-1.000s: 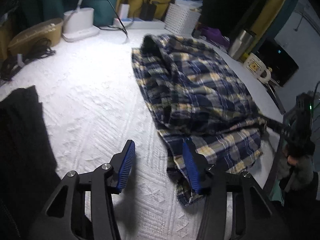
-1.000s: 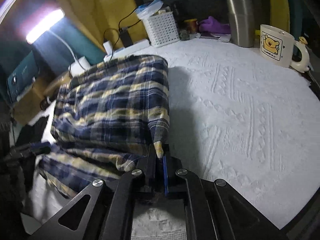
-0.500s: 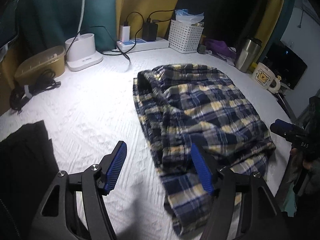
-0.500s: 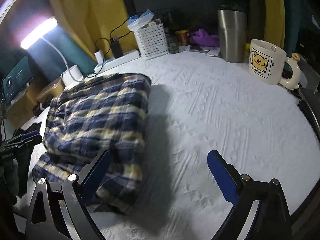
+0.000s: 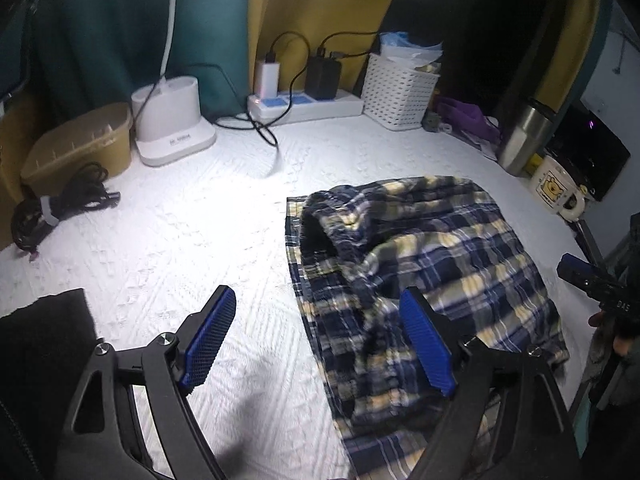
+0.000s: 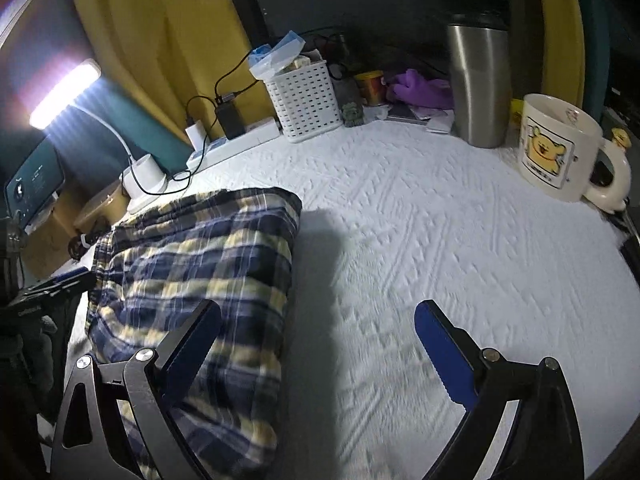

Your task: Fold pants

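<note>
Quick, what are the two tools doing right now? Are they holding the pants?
Left tool: open, just been opening wider, holding nothing.
Right tool: open, just let go; plaid pants lie free.

I see the pants (image 5: 420, 272) lying folded on the table (image 5: 180, 240), nearer its right edge. Along the far edge stand a lamp base (image 5: 172, 124), a power strip (image 5: 304, 106) and a basket (image 5: 400, 92), left to right. A tumbler (image 6: 478, 80) and mug (image 6: 556, 148) sit at the far right corner.
</note>
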Demonstrator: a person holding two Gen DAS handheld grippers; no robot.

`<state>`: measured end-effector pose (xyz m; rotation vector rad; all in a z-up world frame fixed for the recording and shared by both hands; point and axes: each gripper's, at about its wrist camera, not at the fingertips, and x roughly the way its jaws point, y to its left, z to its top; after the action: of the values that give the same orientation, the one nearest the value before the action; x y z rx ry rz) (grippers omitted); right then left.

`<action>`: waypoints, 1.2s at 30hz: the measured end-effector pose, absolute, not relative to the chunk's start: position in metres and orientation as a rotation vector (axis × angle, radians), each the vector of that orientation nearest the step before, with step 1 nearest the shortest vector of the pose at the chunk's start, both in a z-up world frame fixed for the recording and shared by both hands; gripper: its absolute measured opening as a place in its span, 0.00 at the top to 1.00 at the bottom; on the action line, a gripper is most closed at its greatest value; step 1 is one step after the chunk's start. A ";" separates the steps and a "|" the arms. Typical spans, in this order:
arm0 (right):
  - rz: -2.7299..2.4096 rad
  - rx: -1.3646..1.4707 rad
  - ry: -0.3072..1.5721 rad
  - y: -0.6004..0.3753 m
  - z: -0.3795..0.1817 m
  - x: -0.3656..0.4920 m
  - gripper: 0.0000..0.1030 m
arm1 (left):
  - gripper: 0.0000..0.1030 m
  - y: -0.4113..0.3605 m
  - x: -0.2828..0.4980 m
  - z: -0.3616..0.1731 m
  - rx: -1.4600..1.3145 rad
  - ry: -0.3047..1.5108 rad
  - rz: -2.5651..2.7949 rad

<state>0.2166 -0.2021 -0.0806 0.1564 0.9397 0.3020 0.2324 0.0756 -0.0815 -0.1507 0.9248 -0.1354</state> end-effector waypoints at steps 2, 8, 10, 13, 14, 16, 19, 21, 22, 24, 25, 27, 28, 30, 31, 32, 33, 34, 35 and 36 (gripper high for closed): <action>0.309 0.160 0.943 -0.200 -0.083 0.223 0.05 | 0.19 0.076 0.237 -0.087 -0.150 0.939 -0.142; 0.322 0.161 0.953 -0.196 -0.090 0.242 0.05 | 0.19 0.067 0.257 -0.097 -0.156 0.973 -0.199; 0.329 0.159 0.953 -0.194 -0.091 0.249 0.05 | 0.19 0.064 0.266 -0.103 -0.157 1.001 -0.199; 0.337 0.166 0.961 -0.191 -0.094 0.258 0.05 | 0.19 0.064 0.279 -0.115 -0.192 1.059 -0.196; 0.340 0.168 0.963 -0.190 -0.095 0.261 0.05 | 0.19 0.063 0.281 -0.115 -0.195 1.058 -0.196; 0.350 0.167 0.968 -0.187 -0.098 0.266 0.05 | 0.19 0.059 0.283 -0.115 -0.178 1.051 -0.213; 0.372 0.164 0.979 -0.179 -0.104 0.273 0.05 | 0.19 0.054 0.285 -0.114 -0.165 1.046 -0.241; 0.395 0.167 0.985 -0.174 -0.107 0.277 0.05 | 0.19 0.051 0.287 -0.114 -0.171 1.049 -0.274; 0.411 0.171 0.991 -0.170 -0.109 0.279 0.05 | 0.19 0.047 0.288 -0.114 -0.163 1.043 -0.295; 0.439 0.173 1.002 -0.164 -0.113 0.282 0.05 | 0.22 0.042 0.287 -0.115 -0.131 1.030 -0.299; 0.456 0.172 1.009 -0.160 -0.115 0.283 0.05 | 0.23 0.040 0.287 -0.115 -0.114 1.022 -0.302; 0.479 0.169 1.023 -0.155 -0.118 0.285 0.05 | 0.30 0.038 0.288 -0.115 -0.102 1.010 -0.309; 0.491 0.167 1.025 -0.152 -0.118 0.286 0.05 | 0.32 0.038 0.288 -0.115 -0.100 1.007 -0.311; 0.500 0.166 1.024 -0.150 -0.119 0.288 0.05 | 0.42 0.036 0.287 -0.116 -0.091 0.998 -0.318; 0.505 0.168 1.021 -0.149 -0.119 0.288 0.05 | 0.44 0.034 0.287 -0.116 -0.083 0.992 -0.321; 0.512 0.174 1.019 -0.149 -0.120 0.289 0.05 | 0.48 0.032 0.287 -0.116 -0.077 0.988 -0.325; 0.519 0.175 1.016 -0.147 -0.120 0.289 0.05 | 0.51 0.030 0.286 -0.116 -0.066 0.981 -0.328; 0.523 0.170 1.016 -0.146 -0.120 0.289 0.05 | 0.52 0.027 0.285 -0.116 -0.054 0.973 -0.324; 0.529 0.161 1.015 -0.144 -0.120 0.289 0.05 | 0.54 0.025 0.284 -0.116 -0.039 0.966 -0.319; 0.552 0.150 1.020 -0.141 -0.121 0.289 0.10 | 0.59 0.023 0.284 -0.116 -0.035 0.962 -0.321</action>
<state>0.2886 -0.1408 -0.1207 0.1502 1.0203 0.5516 0.2836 0.0231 -0.1159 -0.0348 0.9617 -0.3209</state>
